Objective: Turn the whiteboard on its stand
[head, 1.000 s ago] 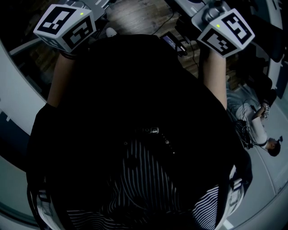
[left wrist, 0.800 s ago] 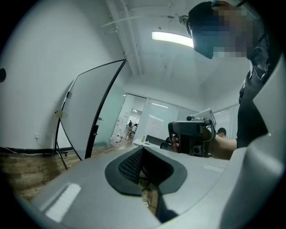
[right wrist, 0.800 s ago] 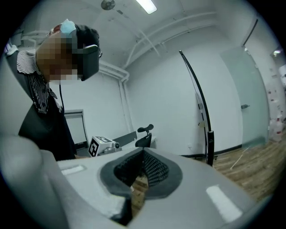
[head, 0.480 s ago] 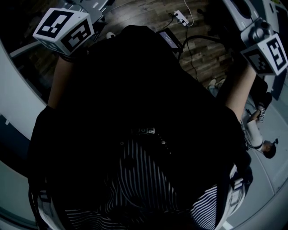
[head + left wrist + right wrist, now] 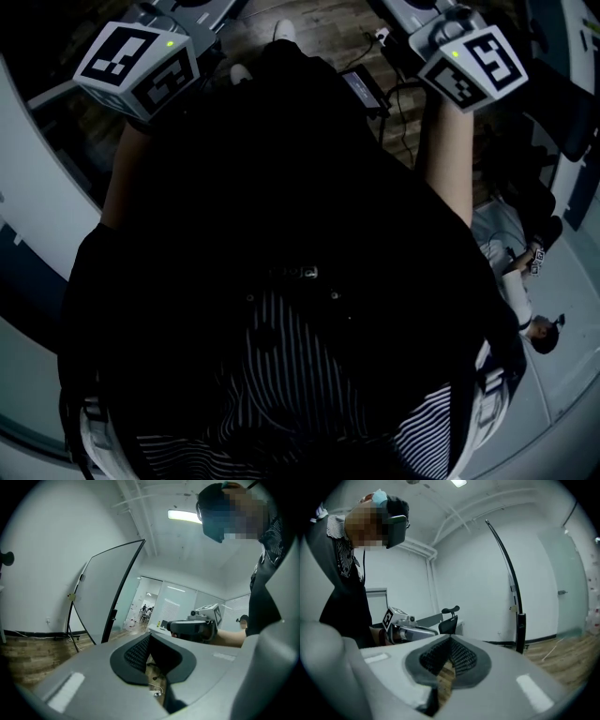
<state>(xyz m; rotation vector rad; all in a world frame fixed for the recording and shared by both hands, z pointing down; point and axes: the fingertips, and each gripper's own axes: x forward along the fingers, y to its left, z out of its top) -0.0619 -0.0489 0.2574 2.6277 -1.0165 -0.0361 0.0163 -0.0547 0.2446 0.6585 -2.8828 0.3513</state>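
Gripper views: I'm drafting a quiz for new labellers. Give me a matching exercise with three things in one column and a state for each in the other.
Things:
1. white whiteboard in a black frame
2. long ceiling lamp
3. right gripper

States:
A. lit
B. jaws together, nothing held
C. tilted, not upright

Pairs: 1-C, 2-A, 3-B

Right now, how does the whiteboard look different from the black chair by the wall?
The whiteboard is a white panel in a thin black frame; the chair is all black. The whiteboard is flat and tilted; the chair is chunkier, with a headrest on top. In the right gripper view the whiteboard rises far higher than the chair. Both stand near white walls, untouched.
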